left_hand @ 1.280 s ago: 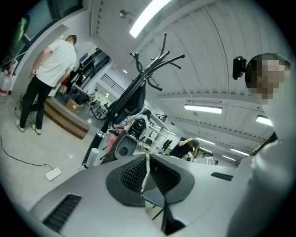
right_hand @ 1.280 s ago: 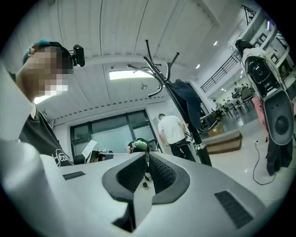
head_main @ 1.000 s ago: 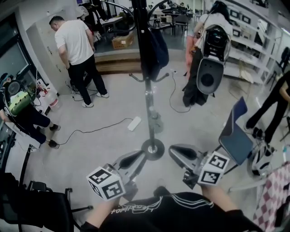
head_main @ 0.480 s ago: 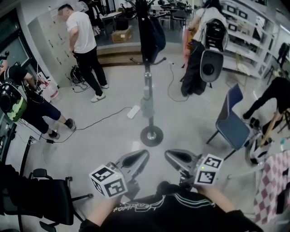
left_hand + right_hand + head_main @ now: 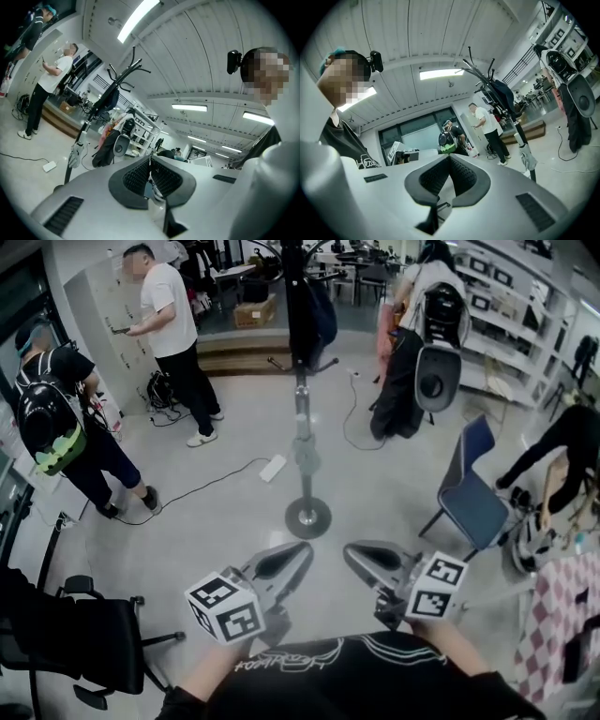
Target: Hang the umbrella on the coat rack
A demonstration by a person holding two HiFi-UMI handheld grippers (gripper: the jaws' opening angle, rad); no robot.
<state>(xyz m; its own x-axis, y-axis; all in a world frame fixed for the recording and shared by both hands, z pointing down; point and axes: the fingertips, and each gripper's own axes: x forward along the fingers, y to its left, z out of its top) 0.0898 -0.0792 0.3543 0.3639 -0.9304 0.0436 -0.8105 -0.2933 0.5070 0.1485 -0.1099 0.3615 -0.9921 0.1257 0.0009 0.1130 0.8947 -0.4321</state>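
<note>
Coat rack (image 5: 300, 399) stands on grey floor (image 5: 225, 532) near blue chair (image 5: 473, 507).

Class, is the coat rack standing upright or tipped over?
Upright: the coat rack stands straight on its round base.

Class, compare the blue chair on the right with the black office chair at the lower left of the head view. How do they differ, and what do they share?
Colour: the blue chair has a blue seat and back, while the black office chair is black all over.
Support: the blue chair stands on thin straight legs, the black office chair on a spreading base.
Arms: the black office chair has an armrest, and the blue chair shows none.
Shared: both stand unoccupied on the grey floor.
</note>
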